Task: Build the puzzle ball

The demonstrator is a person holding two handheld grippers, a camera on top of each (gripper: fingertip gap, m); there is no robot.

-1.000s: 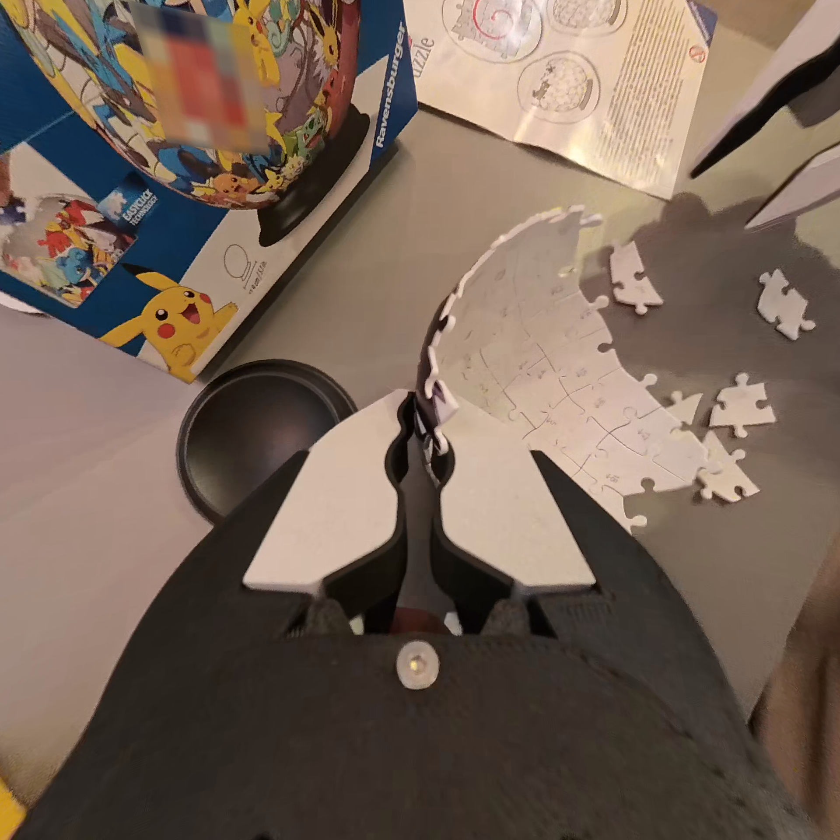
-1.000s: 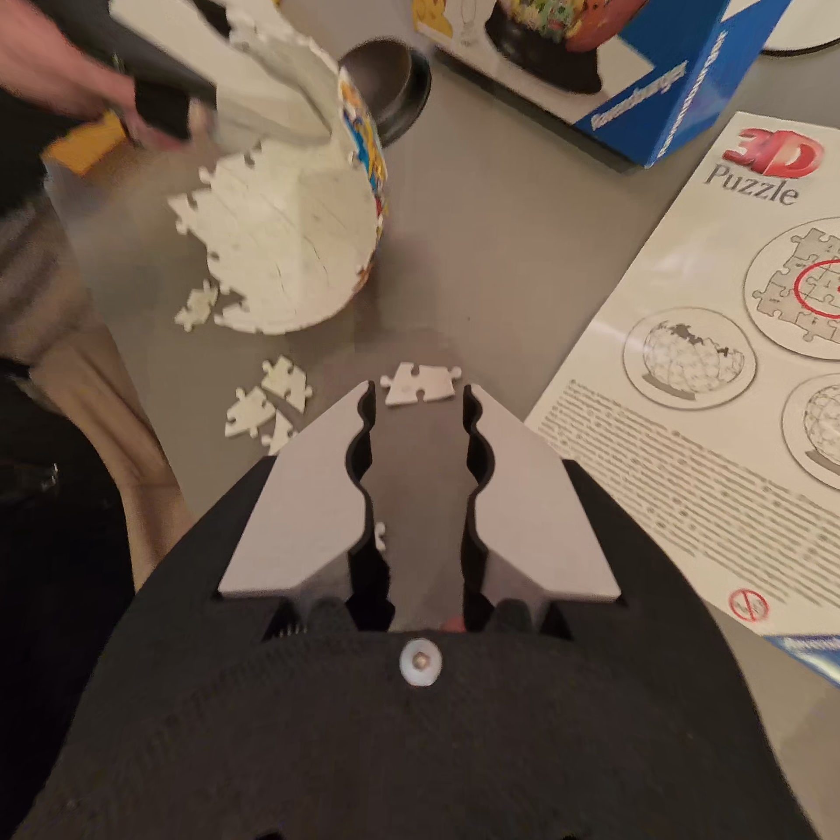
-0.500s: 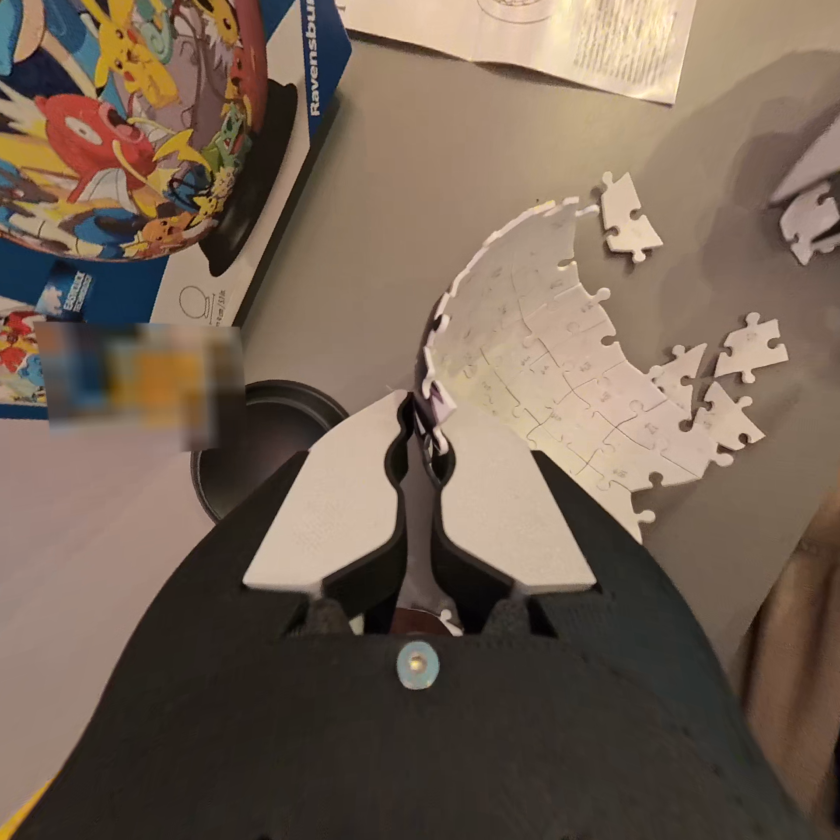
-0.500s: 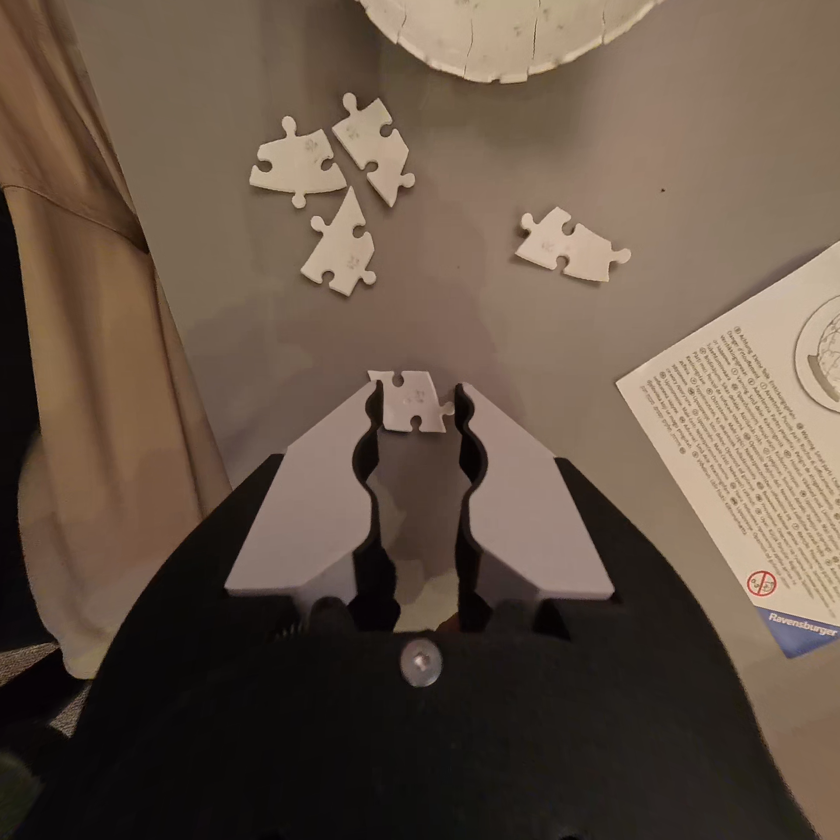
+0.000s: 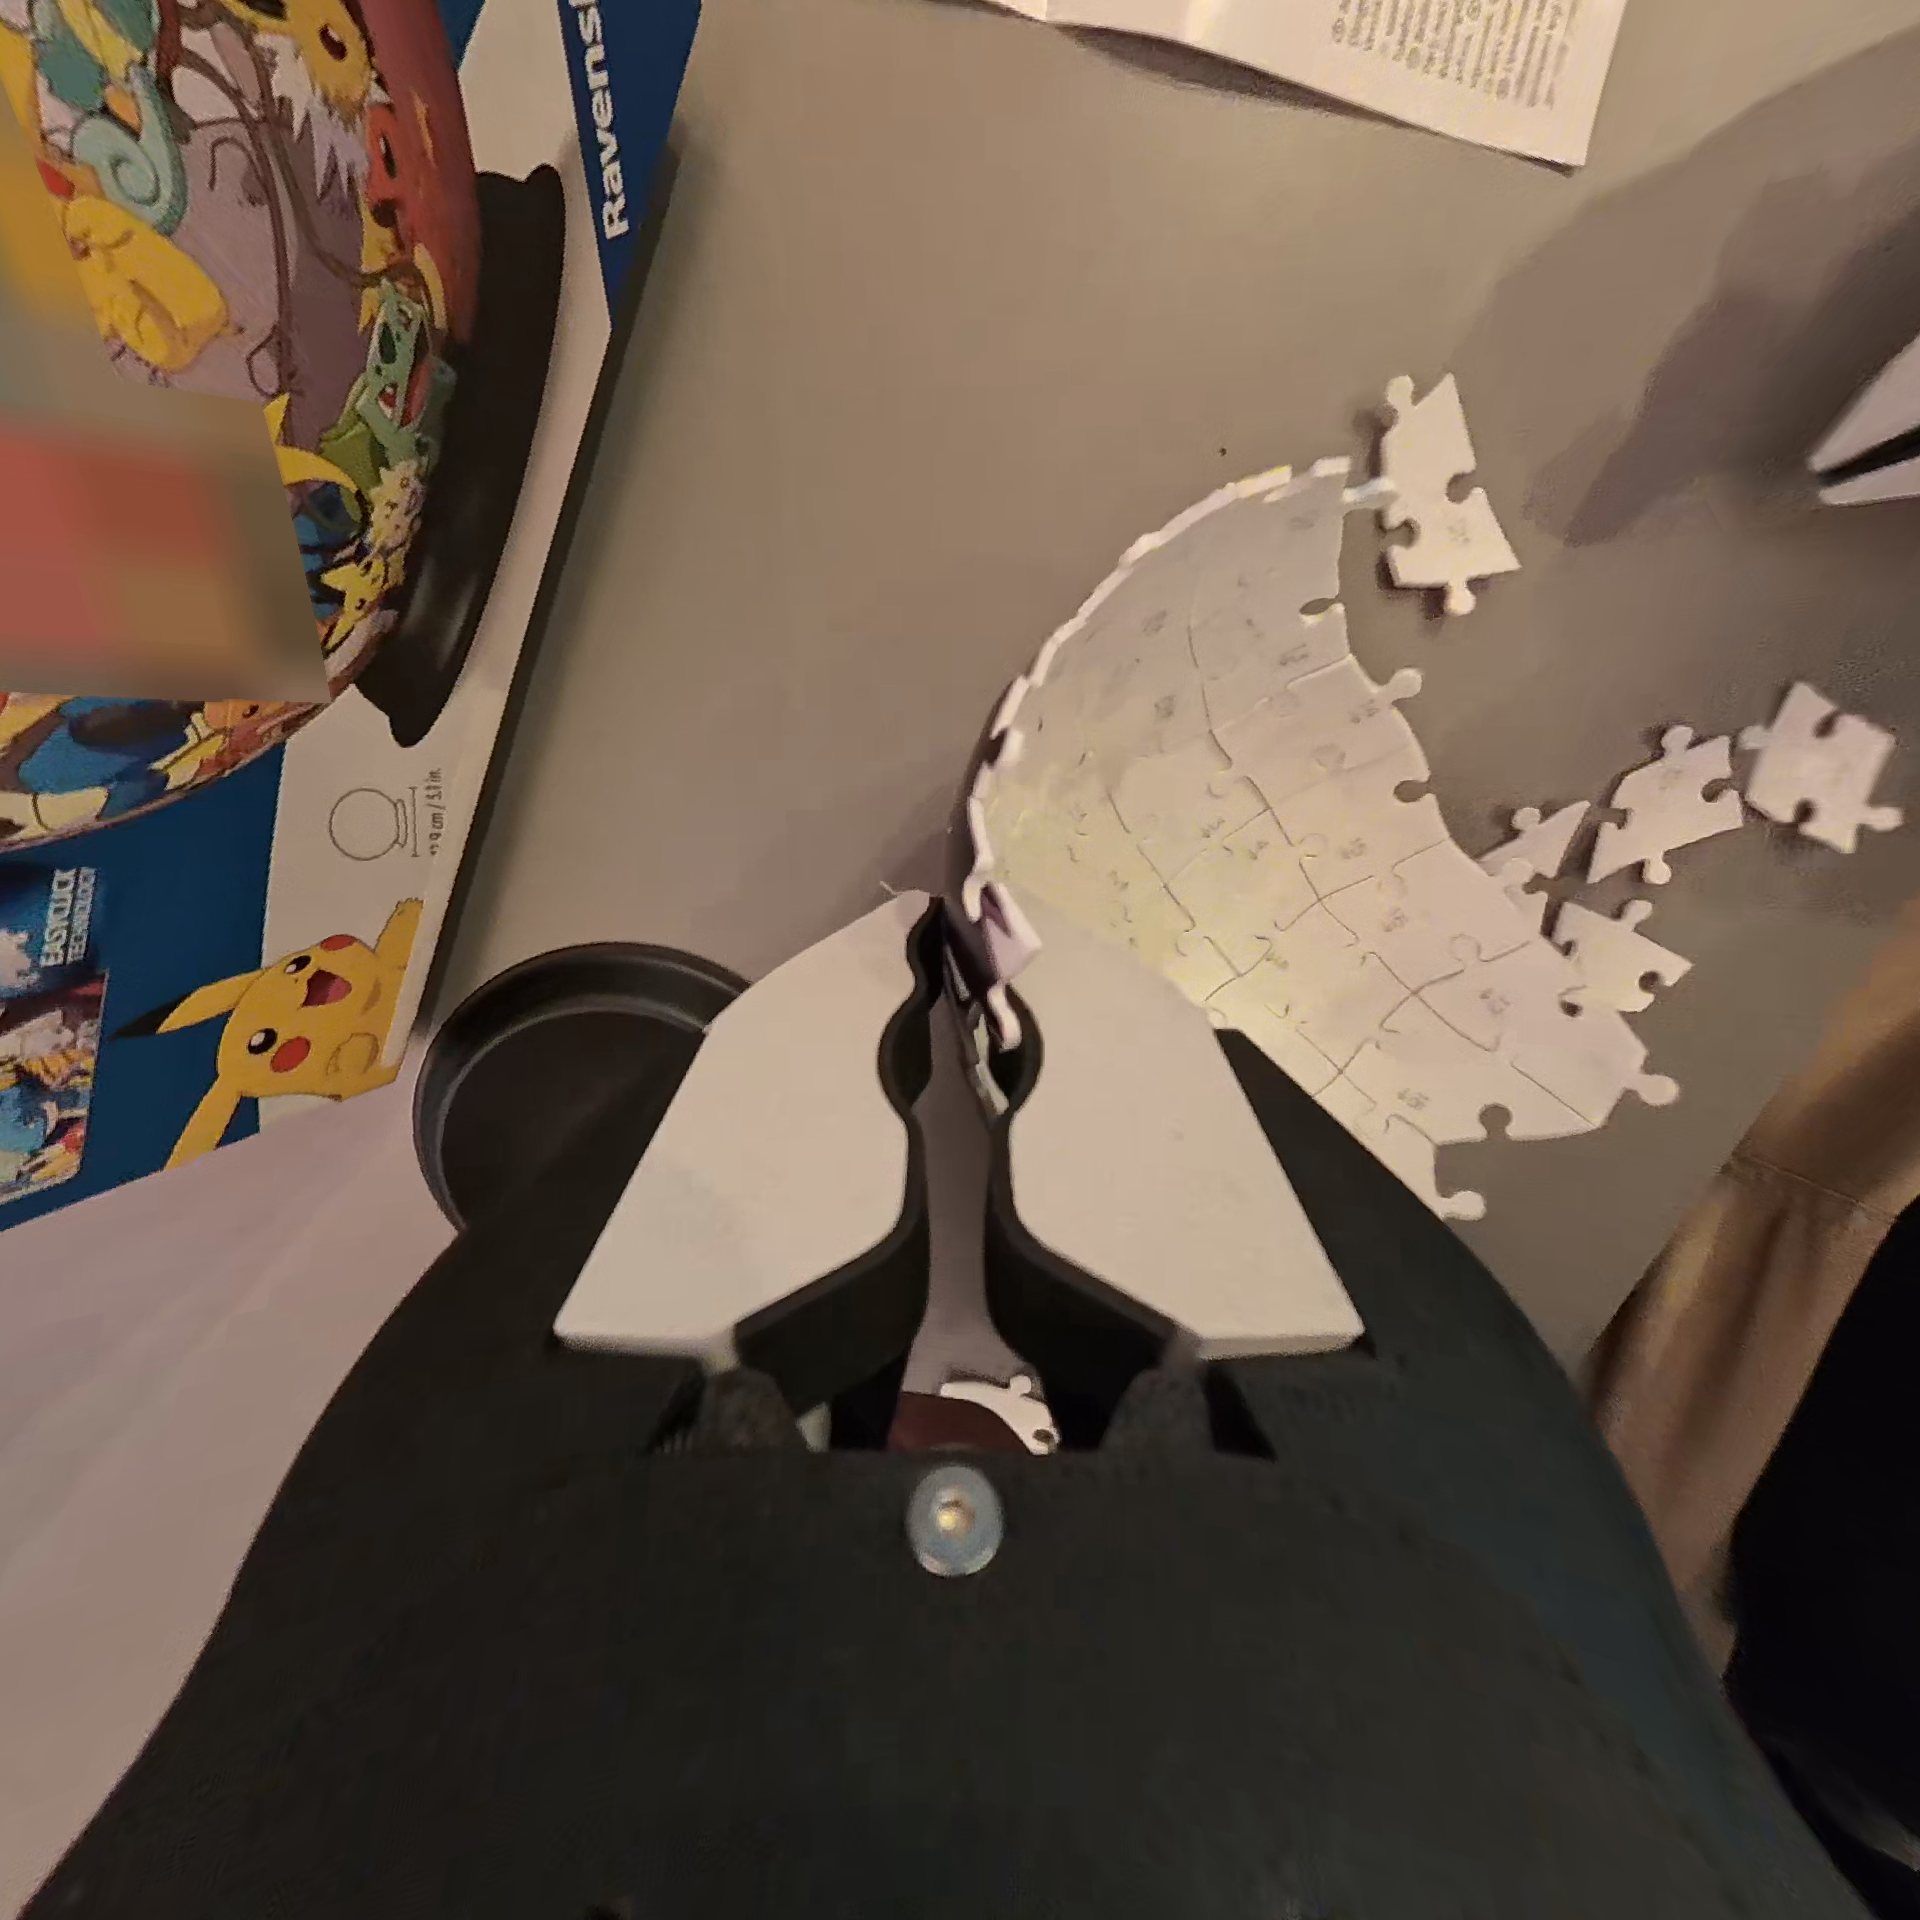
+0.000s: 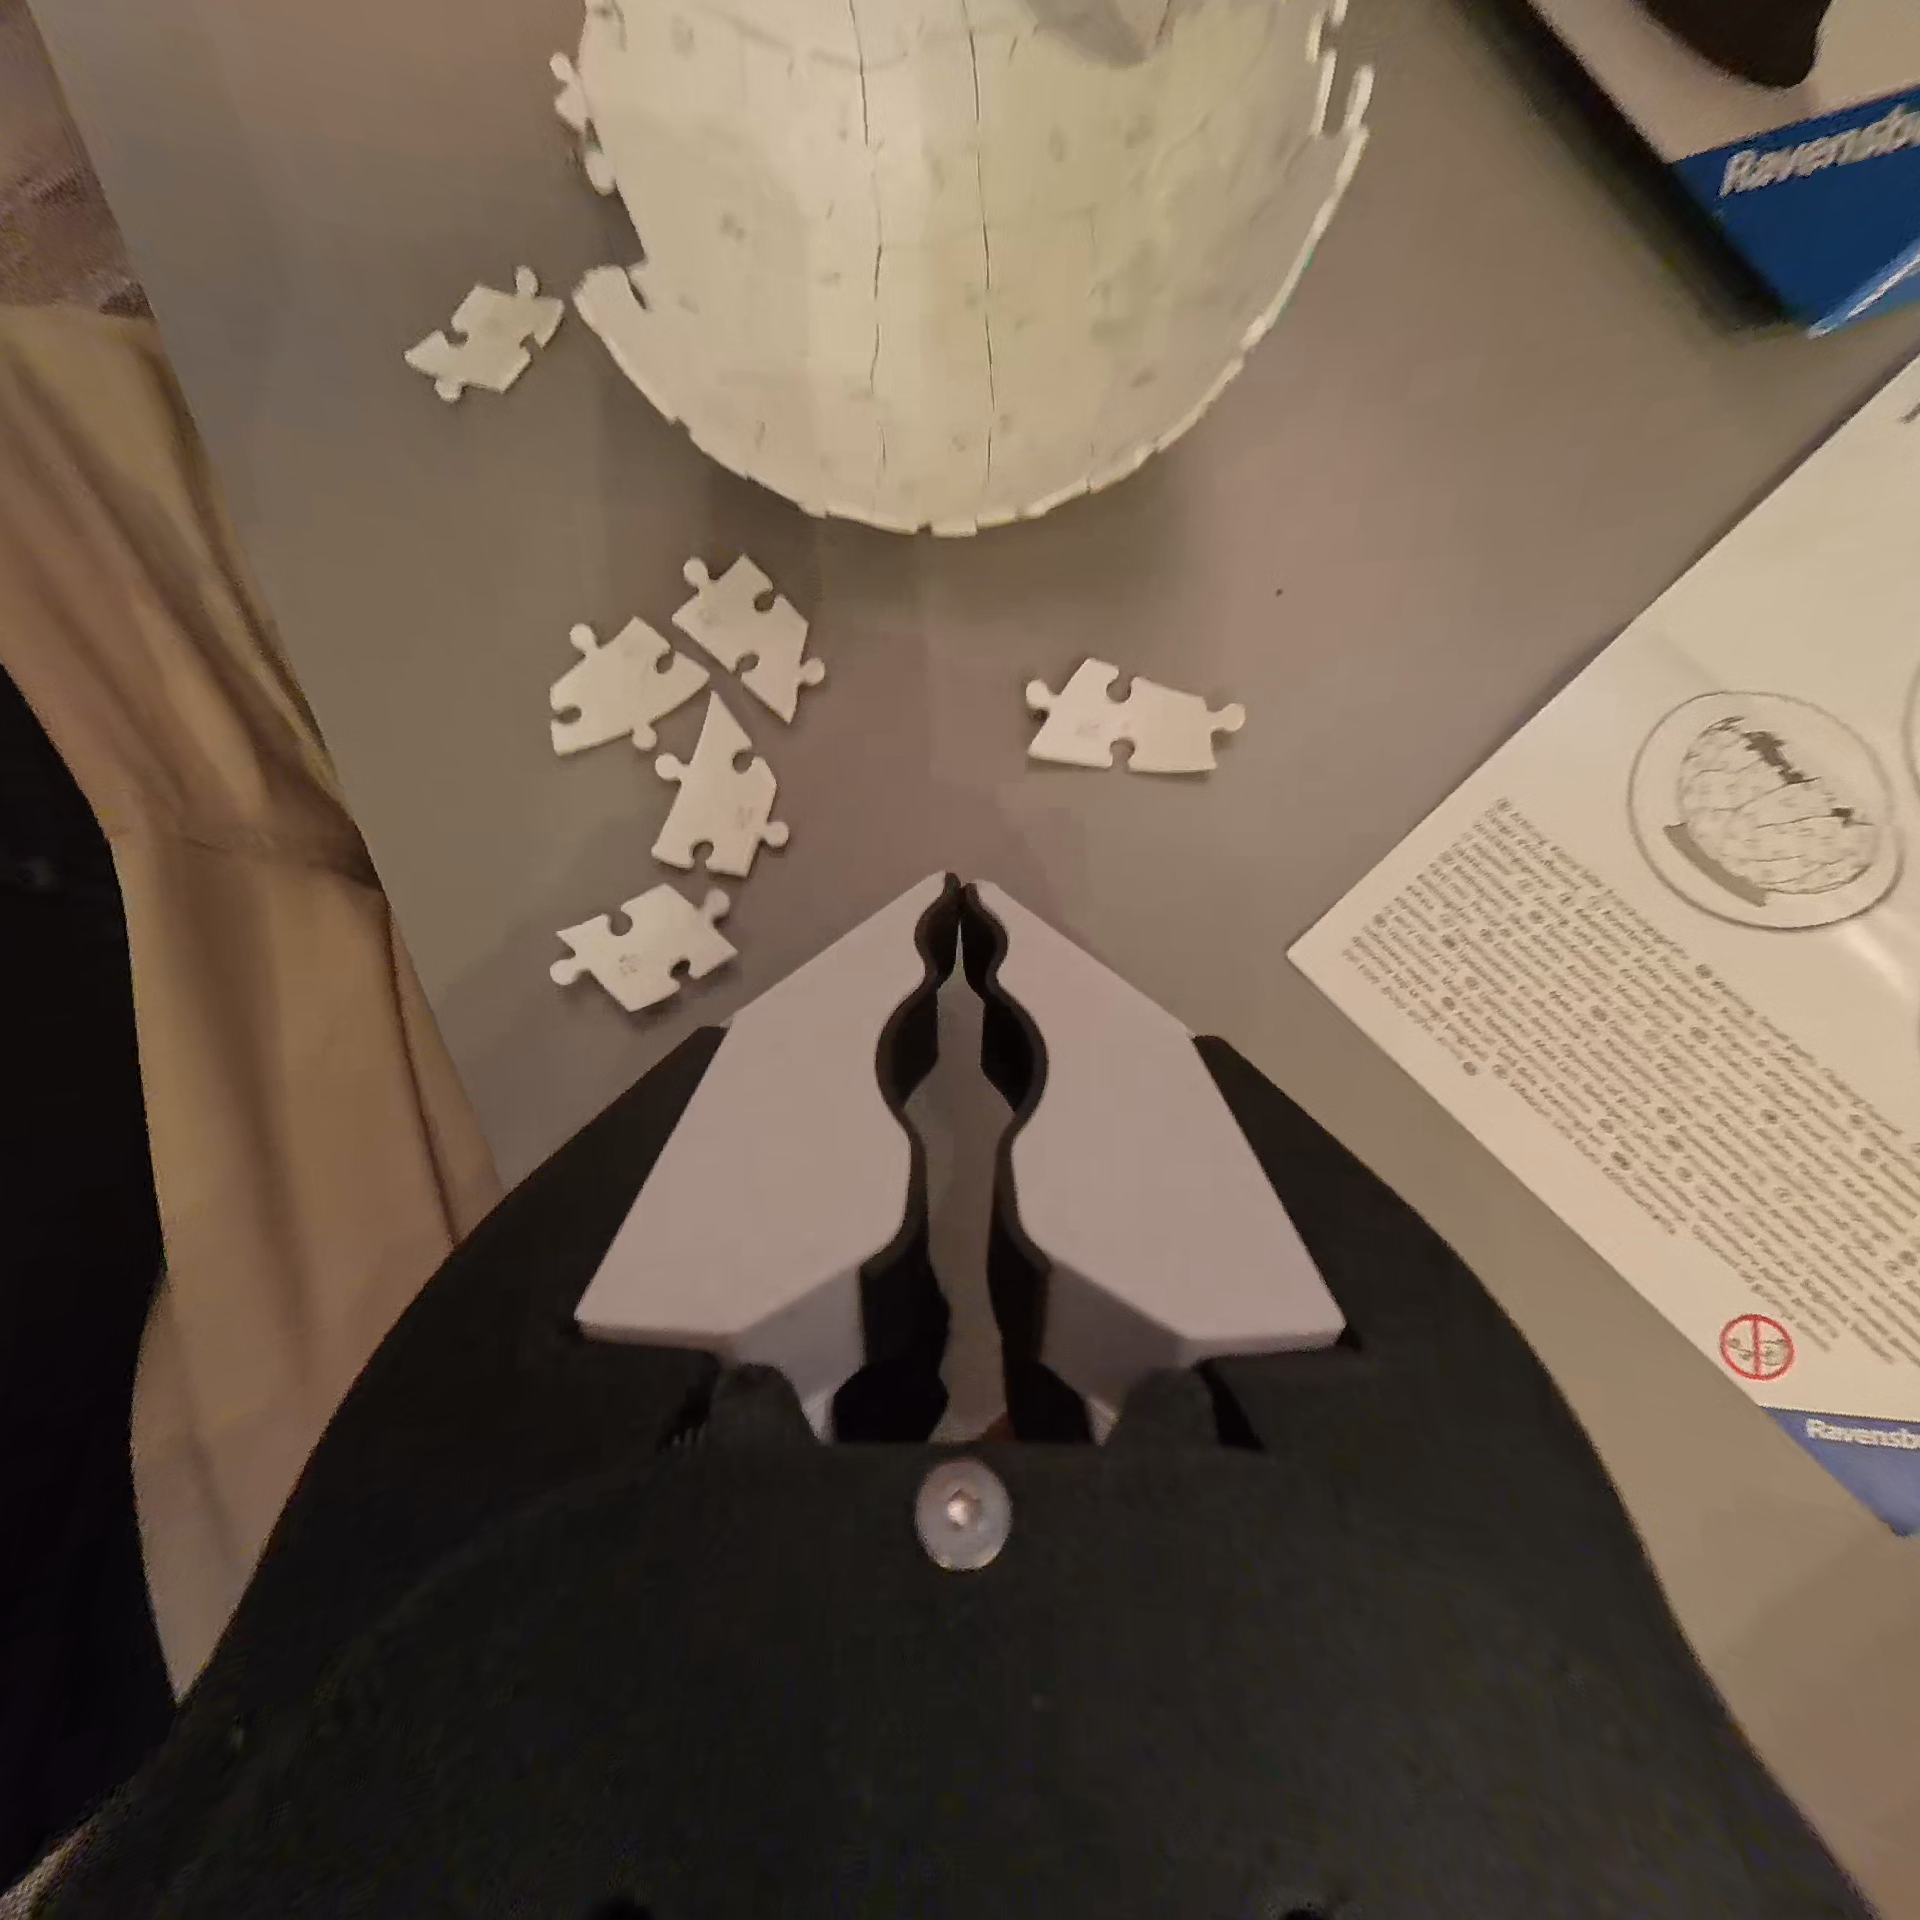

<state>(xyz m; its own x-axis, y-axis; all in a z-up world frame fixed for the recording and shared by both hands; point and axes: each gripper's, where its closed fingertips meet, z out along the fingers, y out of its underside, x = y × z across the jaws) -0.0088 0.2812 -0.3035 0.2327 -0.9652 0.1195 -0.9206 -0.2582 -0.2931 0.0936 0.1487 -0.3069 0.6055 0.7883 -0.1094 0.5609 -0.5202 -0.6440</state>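
A: Puzzle ball shell [image 5: 1247,831]: position relative to the left gripper [image 5: 971,966]?

B: The half-built shell lies on the grey table [image 5: 935,416], white inner side up. Its near rim sits between the left gripper's fingertips, which are pinched together on that rim. The rest of the shell extends forward and right of the fingers.

A: Right gripper [image 6: 958,914]?

B: Its fingertips are pressed together, tip to tip. No piece is visible between them. It hangs above the table, well apart from the shell [image 6: 956,260], which lies straight ahead.

A: Loose pieces?

B: Right wrist view: three pieces [image 6: 686,717] clustered ahead and left of the fingertips, one piece [image 6: 644,951] just beside the left finger, a joined pair [image 6: 1132,722] ahead and right, and one piece [image 6: 483,338] next to the shell.

A: What does only the left wrist view show?

B: A black round stand [image 5: 561,1060] beside the left finger, and the picture face of the puzzle box [image 5: 312,520]. The instruction sheet [image 6: 1662,987] is readable as diagrams only in the right wrist view.
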